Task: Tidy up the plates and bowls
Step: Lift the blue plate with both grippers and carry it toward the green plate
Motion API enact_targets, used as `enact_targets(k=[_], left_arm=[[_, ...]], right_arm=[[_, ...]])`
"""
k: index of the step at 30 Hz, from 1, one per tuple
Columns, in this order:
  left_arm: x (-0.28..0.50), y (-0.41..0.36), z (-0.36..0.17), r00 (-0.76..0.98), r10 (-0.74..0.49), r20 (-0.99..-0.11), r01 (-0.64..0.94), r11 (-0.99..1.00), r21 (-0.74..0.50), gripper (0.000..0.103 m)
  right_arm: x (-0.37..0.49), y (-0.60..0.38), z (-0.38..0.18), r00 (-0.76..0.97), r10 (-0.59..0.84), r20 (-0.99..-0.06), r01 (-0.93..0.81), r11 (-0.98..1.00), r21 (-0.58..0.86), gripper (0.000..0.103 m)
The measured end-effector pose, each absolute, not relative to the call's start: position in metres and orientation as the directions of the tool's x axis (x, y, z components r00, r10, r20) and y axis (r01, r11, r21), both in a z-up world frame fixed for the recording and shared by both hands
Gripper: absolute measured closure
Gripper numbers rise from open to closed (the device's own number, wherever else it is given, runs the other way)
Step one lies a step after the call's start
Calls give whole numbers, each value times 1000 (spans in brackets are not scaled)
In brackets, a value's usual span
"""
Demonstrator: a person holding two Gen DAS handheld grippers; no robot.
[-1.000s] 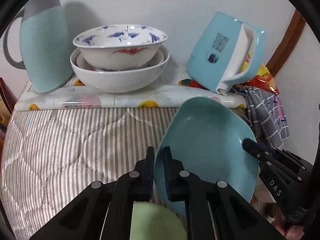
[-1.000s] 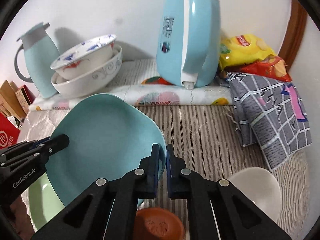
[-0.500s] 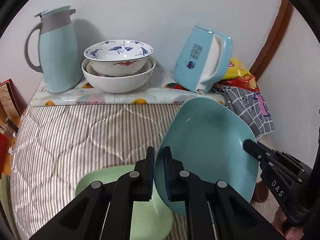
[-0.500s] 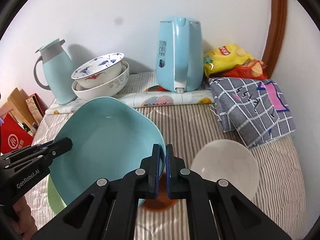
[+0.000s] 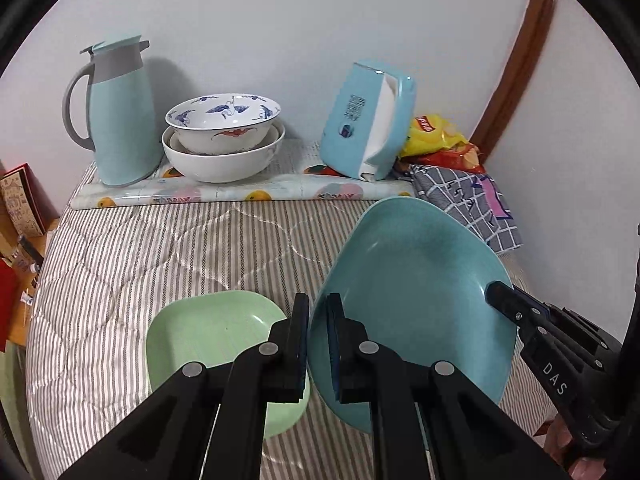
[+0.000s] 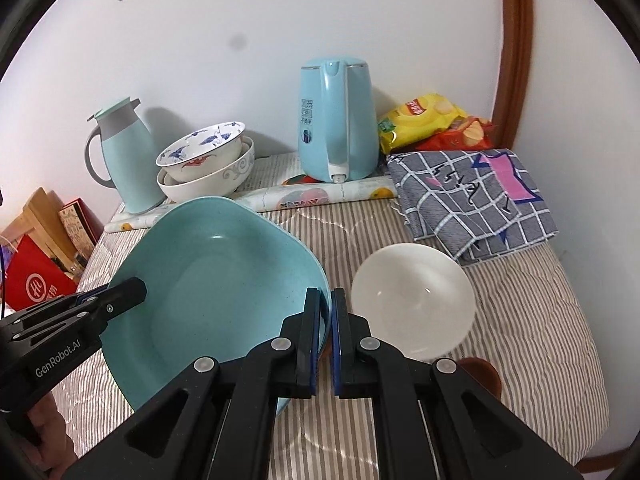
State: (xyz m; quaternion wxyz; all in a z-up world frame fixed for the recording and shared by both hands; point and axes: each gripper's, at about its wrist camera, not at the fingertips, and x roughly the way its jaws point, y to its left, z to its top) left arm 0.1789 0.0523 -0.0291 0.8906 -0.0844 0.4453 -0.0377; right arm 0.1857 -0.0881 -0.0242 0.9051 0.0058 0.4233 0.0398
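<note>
"GenRobot.AI" marks the left tongs (image 6: 124, 292) and "DAS" the right tongs (image 6: 326, 308); both pinch opposite rims of the blue plate (image 6: 216, 280), held tilted above the striped bed (image 5: 160, 248). Just beside it lie a green plate (image 5: 212, 332) and a white bowl (image 6: 412, 300).

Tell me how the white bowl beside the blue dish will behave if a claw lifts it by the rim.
The white bowl looks glossy, so its rim may slip in a thin pinch. It seems stiff and breakable, probably ceramic or glass. It sits upright on a soft striped quilt, so a push would likely rock or tip it rather than slide it.
</note>
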Motion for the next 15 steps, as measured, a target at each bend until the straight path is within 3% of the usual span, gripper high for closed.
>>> enact_targets(k=[15], left_arm=[[144, 53, -16, 619, -134, -774, -4, 985, -173, 94]], right_arm=[[149, -88, -12, 664, 83, -743, -60, 997, 58, 98]])
